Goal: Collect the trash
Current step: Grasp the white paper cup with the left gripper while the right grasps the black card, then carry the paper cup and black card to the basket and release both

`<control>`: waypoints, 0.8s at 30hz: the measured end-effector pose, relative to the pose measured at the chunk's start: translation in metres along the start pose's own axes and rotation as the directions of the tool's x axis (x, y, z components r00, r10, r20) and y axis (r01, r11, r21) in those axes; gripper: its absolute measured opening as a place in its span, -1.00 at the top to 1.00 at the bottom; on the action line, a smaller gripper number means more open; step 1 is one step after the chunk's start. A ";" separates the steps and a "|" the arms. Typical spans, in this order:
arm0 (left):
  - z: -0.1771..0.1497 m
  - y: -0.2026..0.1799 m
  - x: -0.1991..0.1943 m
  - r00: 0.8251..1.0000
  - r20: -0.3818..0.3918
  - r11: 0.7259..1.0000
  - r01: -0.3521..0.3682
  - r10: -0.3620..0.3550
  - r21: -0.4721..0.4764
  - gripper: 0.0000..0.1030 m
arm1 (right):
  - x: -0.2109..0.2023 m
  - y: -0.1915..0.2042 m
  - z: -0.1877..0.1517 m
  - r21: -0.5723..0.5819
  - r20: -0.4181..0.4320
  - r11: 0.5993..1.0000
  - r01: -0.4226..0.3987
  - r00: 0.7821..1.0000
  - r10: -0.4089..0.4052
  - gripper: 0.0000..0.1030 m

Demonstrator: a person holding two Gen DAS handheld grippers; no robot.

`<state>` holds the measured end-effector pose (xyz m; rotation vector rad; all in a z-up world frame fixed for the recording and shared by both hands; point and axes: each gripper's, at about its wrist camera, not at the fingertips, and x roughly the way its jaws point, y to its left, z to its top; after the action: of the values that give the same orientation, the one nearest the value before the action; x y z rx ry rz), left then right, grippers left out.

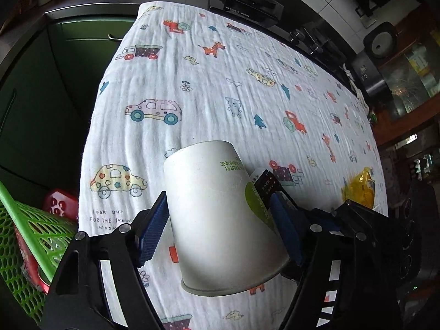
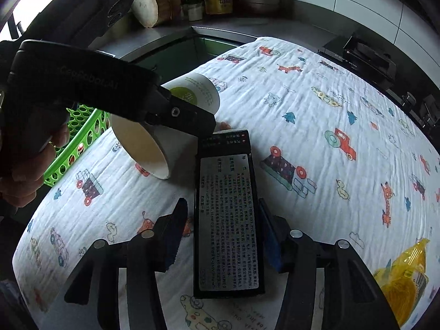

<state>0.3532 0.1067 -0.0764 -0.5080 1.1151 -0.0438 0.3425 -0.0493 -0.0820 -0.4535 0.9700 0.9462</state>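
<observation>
So, a white paper cup with a green logo (image 1: 220, 214) is lying on its side on the tabletop, which is covered by a white crinkled cloth printed with cartoon cars and animals (image 1: 220, 88). The cup is sat between the blue pads of the left gripper (image 1: 220, 231), open end toward the camera; the far-side pad looks pressed on it, but whether the jaws are actually clamped can't be told. Just right of the cup, a long black box with a grey label of small text (image 2: 227, 214) is laid flat on the cloth, its far end right by the cup. The box is framed by the right gripper (image 2: 220, 231), with a gap seen at the left pad, so those jaws are counted as released. A crumpled yellow plastic wrapper (image 2: 404, 272) is spotted at the near right edge. A green perforated plastic basket (image 2: 79, 137) is parked off the left side, below the tabletop.
</observation>
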 end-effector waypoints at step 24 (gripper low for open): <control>-0.087 0.084 -0.164 0.962 0.247 0.993 -0.120 0.113 0.012 -0.20 | -0.062 0.106 -0.024 0.091 0.109 0.995 -0.038 0.994 0.028 0.17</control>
<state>0.1859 0.1956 -0.0012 -0.4108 0.8977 0.1048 0.2278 -0.0381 -0.0337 -0.3057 0.9215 0.9414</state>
